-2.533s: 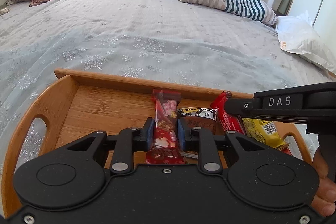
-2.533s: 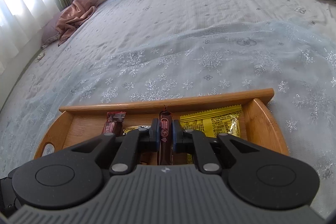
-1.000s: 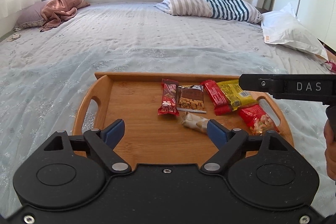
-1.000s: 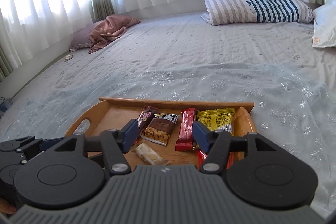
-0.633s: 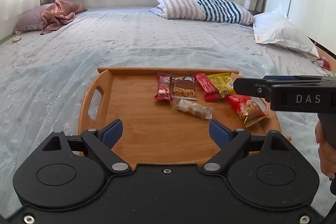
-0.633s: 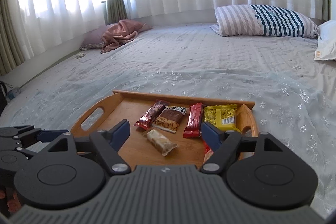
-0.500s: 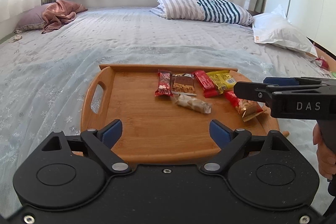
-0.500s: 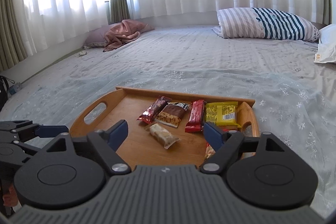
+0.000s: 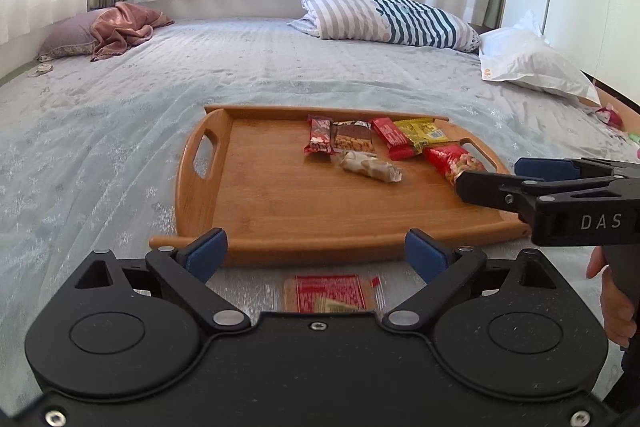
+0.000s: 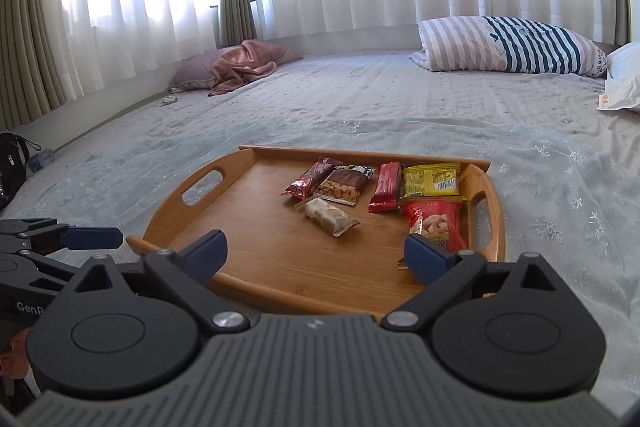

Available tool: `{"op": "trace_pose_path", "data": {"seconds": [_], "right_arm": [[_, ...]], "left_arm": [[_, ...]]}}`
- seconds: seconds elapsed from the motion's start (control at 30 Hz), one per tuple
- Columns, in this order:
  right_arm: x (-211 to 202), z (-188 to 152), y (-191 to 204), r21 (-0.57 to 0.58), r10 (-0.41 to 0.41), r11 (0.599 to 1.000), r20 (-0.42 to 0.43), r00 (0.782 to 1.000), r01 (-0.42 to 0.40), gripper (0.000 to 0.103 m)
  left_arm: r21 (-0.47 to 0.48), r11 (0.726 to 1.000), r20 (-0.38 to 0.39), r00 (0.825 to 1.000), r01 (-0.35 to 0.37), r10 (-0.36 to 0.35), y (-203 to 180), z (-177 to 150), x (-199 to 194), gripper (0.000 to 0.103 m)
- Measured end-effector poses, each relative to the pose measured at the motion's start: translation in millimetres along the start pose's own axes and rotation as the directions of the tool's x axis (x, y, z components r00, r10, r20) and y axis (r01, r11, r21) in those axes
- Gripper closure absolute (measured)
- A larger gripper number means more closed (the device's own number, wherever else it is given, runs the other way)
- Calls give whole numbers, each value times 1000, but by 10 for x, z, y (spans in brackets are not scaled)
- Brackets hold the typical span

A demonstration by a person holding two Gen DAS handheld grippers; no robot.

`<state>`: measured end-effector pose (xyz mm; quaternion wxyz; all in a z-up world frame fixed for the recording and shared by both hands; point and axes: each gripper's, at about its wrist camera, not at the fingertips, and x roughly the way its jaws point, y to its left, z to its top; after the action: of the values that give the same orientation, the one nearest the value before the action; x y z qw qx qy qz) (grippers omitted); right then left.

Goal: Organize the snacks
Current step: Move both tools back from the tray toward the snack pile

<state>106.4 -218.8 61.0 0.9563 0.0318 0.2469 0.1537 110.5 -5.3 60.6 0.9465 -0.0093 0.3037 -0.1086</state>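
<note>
Six snacks [image 9: 370, 165] are laid on the wooden tray [image 9: 280, 203] on the bed. Both the left gripper [image 9: 316, 253] and right gripper [image 10: 316, 253] are seen opening wide, nothing held.

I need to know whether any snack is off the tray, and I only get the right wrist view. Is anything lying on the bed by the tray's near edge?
Observer: Yes. The left wrist view shows a red packet lying flat on the bedspread, just in front of the tray.
Operator: Is a claw on it?
Observer: No. The left claw hangs above it with its jaws opening, and the pads are not touching it.
Operator: Any other strays?
Observer: A small red-and-white item lies at the bed's far right edge. It is too small to identify.
</note>
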Motion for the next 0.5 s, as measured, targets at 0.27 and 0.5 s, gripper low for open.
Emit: {"op": "trace_pose_path", "data": {"seconds": [0.27, 0.5], "right_arm": [[-86, -139, 61, -6, -4, 1000, 12, 1000, 4, 0], [-71, -283, 106, 3, -11, 1000, 2, 1000, 11, 0]], "left_arm": [[-11, 1000, -3, 1000, -20, 20, 73, -203, -107, 7], [-12, 999, -7, 999, -32, 32, 123, -348, -152, 7]]}}
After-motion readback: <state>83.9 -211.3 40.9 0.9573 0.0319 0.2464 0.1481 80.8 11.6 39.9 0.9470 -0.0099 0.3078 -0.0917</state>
